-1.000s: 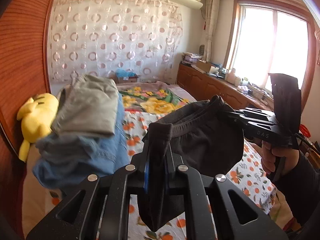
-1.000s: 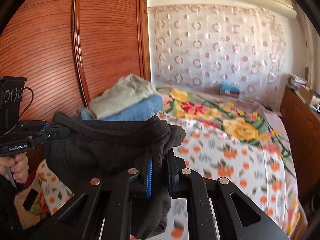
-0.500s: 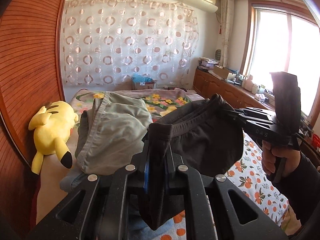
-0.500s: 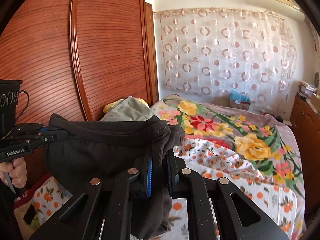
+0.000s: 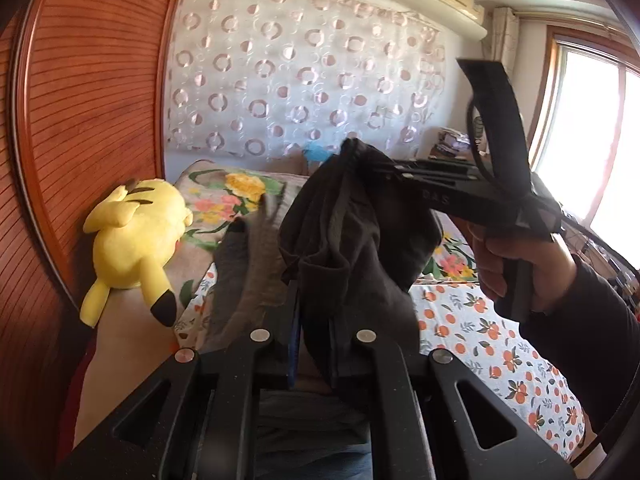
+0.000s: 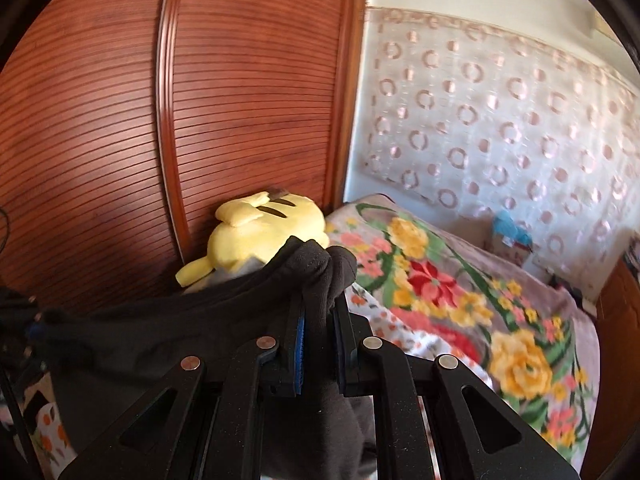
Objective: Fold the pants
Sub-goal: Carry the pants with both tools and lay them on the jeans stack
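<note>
Black pants (image 5: 352,232). Yellow plush (image 5: 136,236), black-tipped. White sheet (image 5: 492,336), orange fruit print. Floral blanket (image 6: 460,292). Reddish-brown slatted wardrobe (image 6: 240,100). Pink-ringed curtain (image 5: 304,80).

A ribbed wooden wardrobe (image 6: 120,140) stands left of the fingers; a circle-patterned curtain (image 5: 300,80) hangs ahead, a bright window (image 5: 592,140) right.

The dark pants (image 6: 168,344) run off the right wrist view's frame at six o'clock. At nine o'clock there, the left gripper (image 6: 24,320) is a dark blur (its jaws unreadable). A grey garment (image 5: 244,280) smears behind, partly hidden by the pants.
</note>
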The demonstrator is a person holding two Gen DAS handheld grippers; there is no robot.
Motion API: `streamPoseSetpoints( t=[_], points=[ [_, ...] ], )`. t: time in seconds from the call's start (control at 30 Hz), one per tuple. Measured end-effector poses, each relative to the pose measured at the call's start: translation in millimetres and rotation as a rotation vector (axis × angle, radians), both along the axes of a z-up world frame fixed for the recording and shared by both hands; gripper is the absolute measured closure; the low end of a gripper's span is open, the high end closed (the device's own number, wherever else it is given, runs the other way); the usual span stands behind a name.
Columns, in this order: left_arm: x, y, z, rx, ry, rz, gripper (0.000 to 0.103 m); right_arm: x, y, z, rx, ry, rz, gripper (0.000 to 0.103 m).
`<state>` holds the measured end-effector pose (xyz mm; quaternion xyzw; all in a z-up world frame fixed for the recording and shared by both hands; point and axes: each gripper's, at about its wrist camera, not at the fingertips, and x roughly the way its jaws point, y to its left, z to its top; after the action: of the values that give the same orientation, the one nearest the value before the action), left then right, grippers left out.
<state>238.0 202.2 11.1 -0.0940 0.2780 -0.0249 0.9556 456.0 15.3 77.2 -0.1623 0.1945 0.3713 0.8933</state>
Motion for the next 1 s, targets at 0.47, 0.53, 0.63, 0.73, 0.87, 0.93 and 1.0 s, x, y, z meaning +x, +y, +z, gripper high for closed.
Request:
streamPoseSetpoints(
  t=[0.47,0.53,0.63,0.73,0.87,0.93,1.0],
  points=[
    [-13.7,24.4,-23.4,-0.024,0.060,0.050,0.084,39.6,35.0,-9.3,0.009,0.085,0.051,0.066],
    [-17.6,25.8,-20.4,-0.021,0.050,0.056,0.077,36.8,23.7,-4.7,0.031,0.066,0.042,0.058],
    [-23.1,28.0,-14.1,-0.011,0.023,0.072,0.062,31.9,7.7,-1.7,0.046,0.037,0.014,0.056],
    [-25.9,25.0,-5.9,0.003,-0.010,0.072,0.054,26.3,-10.1,-2.8,0.063,0.029,-0.002,0.056],
    [-17.3,14.7,-3.5,0.020,-0.015,0.037,0.054,13.8,-29.2,-18.8,0.074,0.057,0.000,0.056],
    [-10.6,7.5,-7.6,0.026,-0.004,0.010,0.054,9.3,-31.7,-28.1,0.073,0.079,-0.004,0.056],
    [-5.9,1.5,-10.7,0.035,0.012,-0.002,0.054,7.3,-35.3,-36.2,0.063,0.089,-0.011,0.056]
  ],
)
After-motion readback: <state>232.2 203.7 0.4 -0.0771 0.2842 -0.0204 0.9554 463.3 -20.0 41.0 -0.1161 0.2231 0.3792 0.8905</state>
